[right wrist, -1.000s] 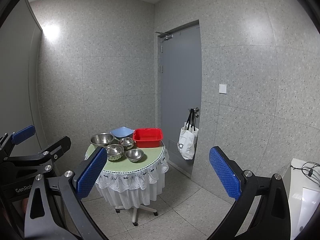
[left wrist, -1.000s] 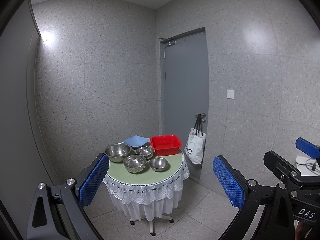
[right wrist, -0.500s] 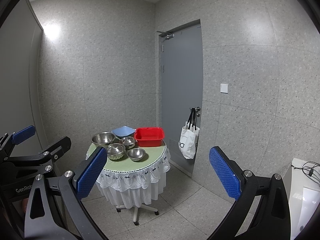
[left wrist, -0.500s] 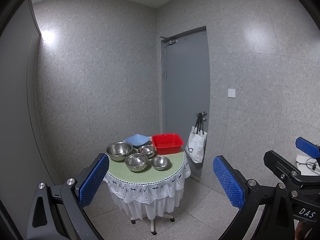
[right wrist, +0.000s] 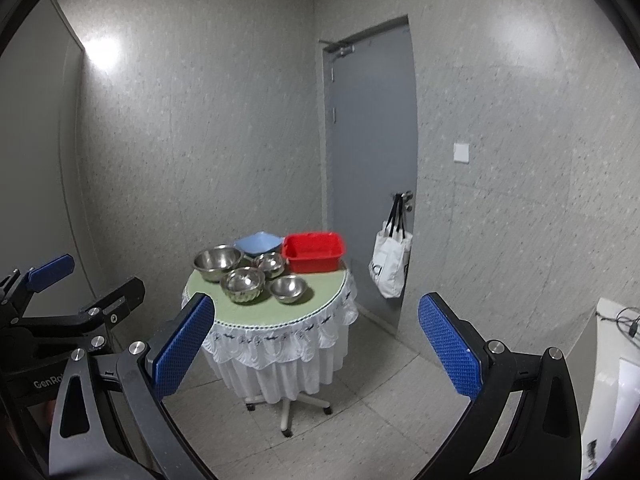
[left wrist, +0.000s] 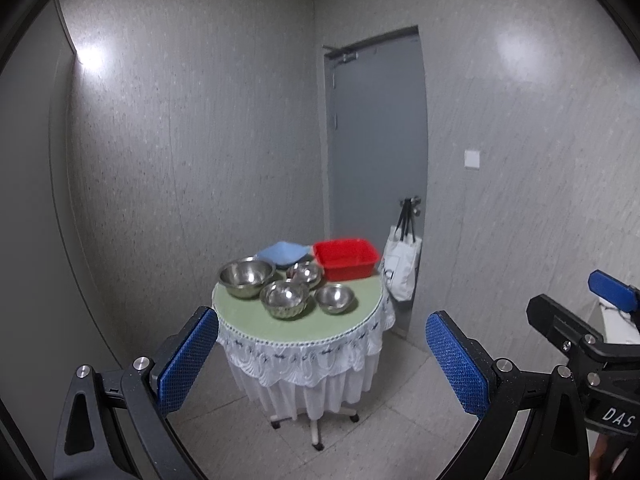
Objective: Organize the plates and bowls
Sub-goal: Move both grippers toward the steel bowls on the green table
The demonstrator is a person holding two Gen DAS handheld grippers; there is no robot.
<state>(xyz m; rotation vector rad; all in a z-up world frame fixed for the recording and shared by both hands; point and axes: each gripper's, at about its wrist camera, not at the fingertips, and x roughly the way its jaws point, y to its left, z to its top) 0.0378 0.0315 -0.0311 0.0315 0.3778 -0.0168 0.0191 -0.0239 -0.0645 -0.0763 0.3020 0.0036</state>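
Observation:
A small round table (left wrist: 340, 326) (right wrist: 328, 296) with a green top and white lace skirt stands ahead. On it are several steel bowls: a large one (left wrist: 246, 278) (right wrist: 218, 262) at the left, a patterned one (left wrist: 285, 299) (right wrist: 243, 285) in front, a small one (left wrist: 335, 298) (right wrist: 289, 289) to its right, another (left wrist: 306, 273) (right wrist: 271, 264) behind. A pale blue plate (left wrist: 283, 253) (right wrist: 258, 243) and a red tub (left wrist: 346, 258) (right wrist: 314, 251) sit at the back. My left gripper (left wrist: 322, 364) and right gripper (right wrist: 316, 348) are open and empty, well short of the table.
A grey door (left wrist: 378, 168) is behind the table, with a white tote bag (left wrist: 402, 266) (right wrist: 391, 264) hanging on its handle. Speckled grey walls close in on both sides. A white unit with cables (right wrist: 616, 360) stands at the right. The floor is tiled.
Both grippers have moved closer to the table, which now looks larger. Both stay open and empty.

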